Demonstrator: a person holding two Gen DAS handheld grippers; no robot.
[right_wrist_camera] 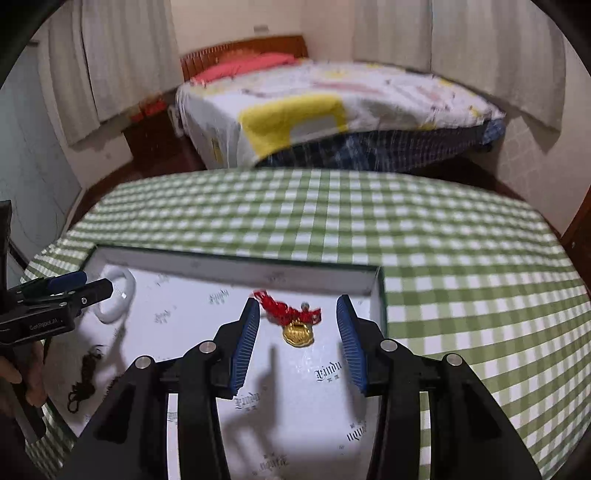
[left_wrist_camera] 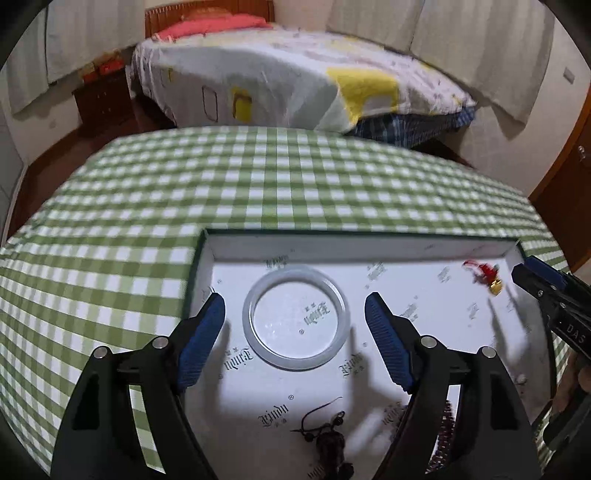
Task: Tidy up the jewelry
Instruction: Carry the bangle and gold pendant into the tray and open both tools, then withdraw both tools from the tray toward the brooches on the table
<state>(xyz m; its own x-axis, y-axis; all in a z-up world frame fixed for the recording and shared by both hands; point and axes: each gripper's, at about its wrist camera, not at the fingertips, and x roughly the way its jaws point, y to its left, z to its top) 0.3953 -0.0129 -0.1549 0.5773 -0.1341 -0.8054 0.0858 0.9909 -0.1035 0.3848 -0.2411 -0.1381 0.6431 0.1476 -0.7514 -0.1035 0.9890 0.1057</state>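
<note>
Left wrist view: bangle (left_wrist_camera: 296, 317) lies flat between the spread, empty left tool (left_wrist_camera: 295, 314) fingers.

A green-and-white checked tablecloth (left_wrist_camera: 280, 184) is covering the table in front of me, running off to every side. Beyond it, a bed (right_wrist_camera: 332, 122) is sitting under a white blanket (left_wrist_camera: 288, 77) with yellow patches, and a pink pillow (left_wrist_camera: 214, 26) is lying against the wooden headboard (right_wrist_camera: 243, 48). Pale curtains (right_wrist_camera: 122, 62) are hanging along the walls. A dark nightstand (left_wrist_camera: 103, 96) is standing beside the bed.
</note>
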